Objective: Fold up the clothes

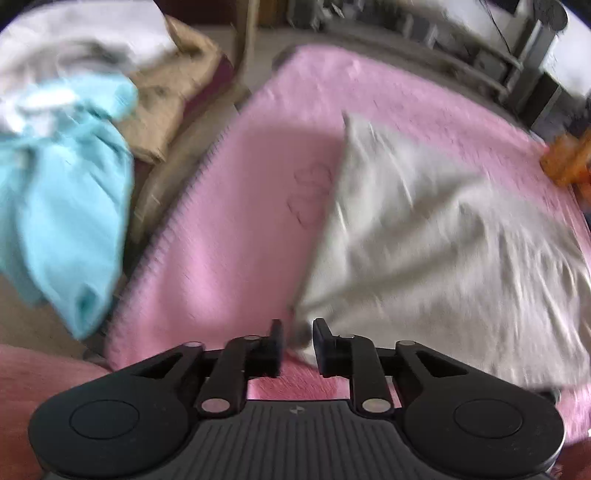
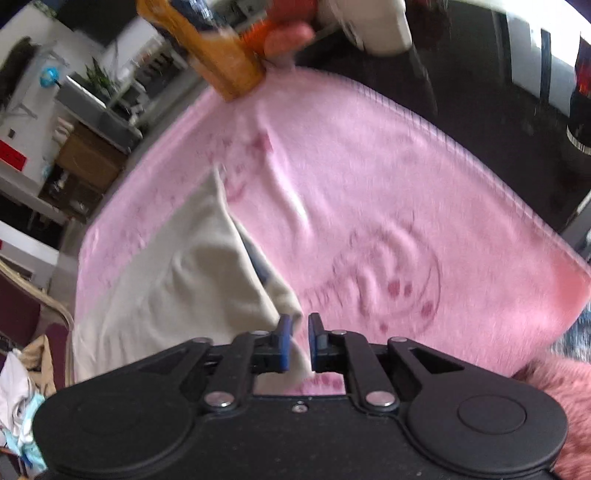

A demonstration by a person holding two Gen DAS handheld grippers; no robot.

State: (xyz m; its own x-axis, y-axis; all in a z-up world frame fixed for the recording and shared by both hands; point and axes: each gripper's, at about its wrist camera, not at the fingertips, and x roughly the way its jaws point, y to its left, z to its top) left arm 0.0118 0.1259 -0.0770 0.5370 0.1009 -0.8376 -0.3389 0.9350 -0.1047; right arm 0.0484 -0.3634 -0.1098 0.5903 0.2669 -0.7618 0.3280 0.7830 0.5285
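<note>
A pink fleece blanket (image 1: 229, 206) with a faint darker-pink printed pattern covers the surface and fills most of both views; its stitched edge runs along the left in the left wrist view and along the far right in the right wrist view.

On it lies the cream-white garment (image 1: 424, 236), spread wide and creased. In the left wrist view it covers the right half of the blanket and tapers to a point at its far end. In the right wrist view the same garment (image 2: 166, 273) lies on the left part of the blanket, with a fold along its right edge that shows a darker, bluish inner layer.

Off the blanket's left edge, in the left wrist view, a heap of other clothes sits well apart from the cream garment: a light blue garment (image 1: 70, 206) nearest, a tan cloth (image 1: 166, 107) behind it and white cloth (image 1: 74, 33) at the back.

An orange object (image 2: 218, 51) stands at the far edge of the blanket in the right wrist view; blur keeps it from being named more closely.

The left tool (image 1: 297, 341) is low over the near edge of the blanket, its jaws nearly closed with a narrow gap, and the near corner of the cream garment runs into that gap; blur hides whether the cloth is pinched. The right tool (image 2: 299, 341) has its blue-padded fingers (image 2: 283, 341) drawn close together, with a strip of the garment's near edge passing between them and hanging below, so it appears clamped on the cloth.
</note>
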